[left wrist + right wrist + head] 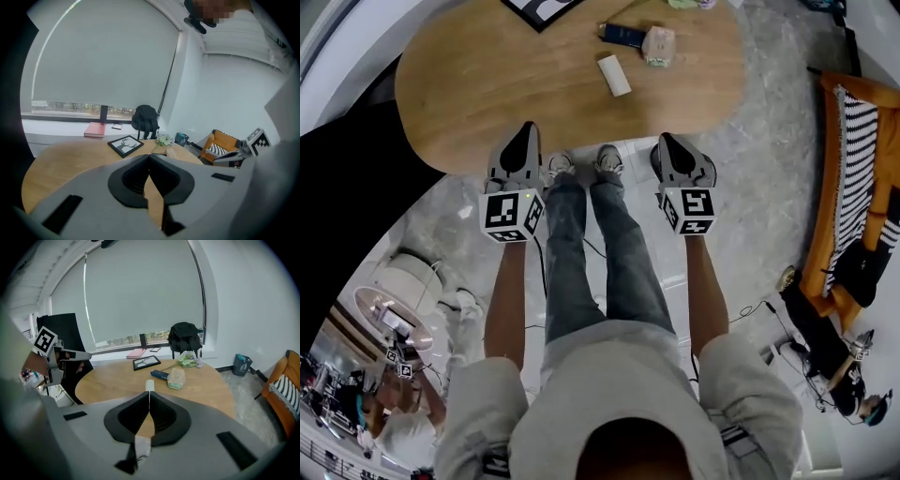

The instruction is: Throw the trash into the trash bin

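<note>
1. Head view: the trash lies on the far right part of the oval wooden surface (487, 94). A white paper tube (614, 75) is nearest, a clear wrapped packet (658, 45) lies just beyond it to the right, and a dark blue box (622, 35) rests against the packet's left side.
2. All three pieces lie loose, well ahead of both tongs.
3. The left tongs (528, 127) are clenched with nothing between them, their tips over the near edge of the surface.
4. The right tongs (664, 139) are likewise clenched and empty, at the near edge and pointing roughly toward the tube.
5. A small dark teal bin (240, 364) stands on the floor by the far wall, right of the surface.
6. Farther along the surface are a black picture frame (146, 363) and a bunch of flowers (189, 359). A black backpack (185, 338) stands behind them, and a pink book (136, 353) lies on the window sill.
7. An orange armchair (853, 187) with a striped cushion sits at the far right.
</note>
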